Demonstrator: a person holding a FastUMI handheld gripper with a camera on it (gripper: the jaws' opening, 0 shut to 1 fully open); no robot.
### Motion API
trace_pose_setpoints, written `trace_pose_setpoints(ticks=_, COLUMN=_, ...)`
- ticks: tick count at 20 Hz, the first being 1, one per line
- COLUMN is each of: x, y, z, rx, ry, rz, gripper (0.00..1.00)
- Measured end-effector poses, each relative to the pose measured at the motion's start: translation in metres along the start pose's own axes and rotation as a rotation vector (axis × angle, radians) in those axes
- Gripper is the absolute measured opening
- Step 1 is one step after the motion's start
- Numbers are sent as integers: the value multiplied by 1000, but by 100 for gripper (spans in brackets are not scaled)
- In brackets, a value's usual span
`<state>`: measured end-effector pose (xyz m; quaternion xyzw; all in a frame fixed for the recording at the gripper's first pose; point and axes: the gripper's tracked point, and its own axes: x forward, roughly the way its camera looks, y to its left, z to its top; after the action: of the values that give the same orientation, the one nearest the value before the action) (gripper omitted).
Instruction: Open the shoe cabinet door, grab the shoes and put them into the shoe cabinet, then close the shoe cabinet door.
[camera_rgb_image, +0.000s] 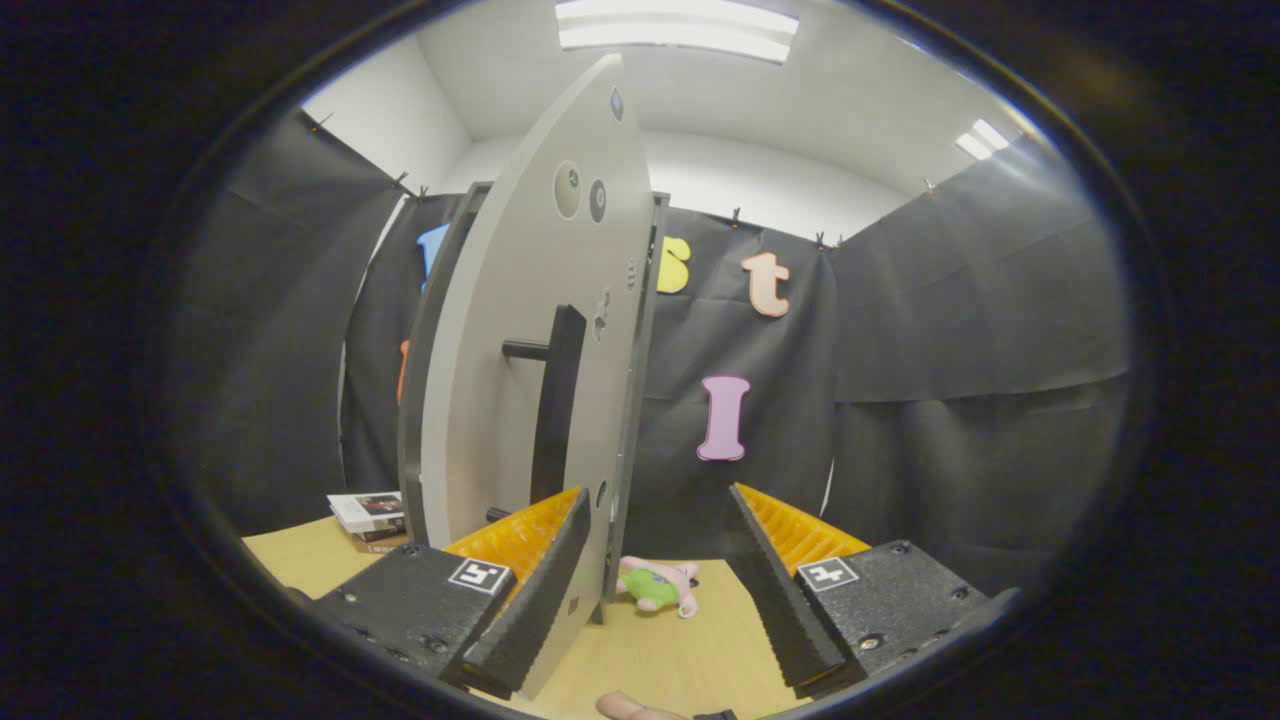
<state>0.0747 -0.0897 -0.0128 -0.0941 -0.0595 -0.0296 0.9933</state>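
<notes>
Fingers of your gripper (655, 590) spread wide, holding nothing. Door (520, 400) swung ajar just ahead w/ handle (556, 400) facing you, cabinet (640, 400) behind it. No shoes visible; toy (655, 585) on table (690, 650). Loading + closing still left.

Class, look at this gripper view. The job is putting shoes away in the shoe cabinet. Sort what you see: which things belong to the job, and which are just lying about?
Belongs to the job:
- cabinet door, swung open, edge-on ahead of the fingers
- door handle, a dark bar
- gripper, fingers open, holding nothing

Just lying about:
- plush toy on the table, between the fingers
- stack of books beside the cabinet
</notes>
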Motion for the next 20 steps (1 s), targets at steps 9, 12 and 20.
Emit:
trace_pose_setpoints(ticks=9, x=19, y=79, z=5, rx=60, ry=2, rz=89, gripper=90)
trace_pose_setpoints(ticks=12, x=29, y=113, z=7, rx=37, ry=-9, rz=98, gripper=90)
trace_pose_setpoints(ticks=20, x=16, y=171, z=11, rx=6, ry=-31, rz=144, gripper=97)
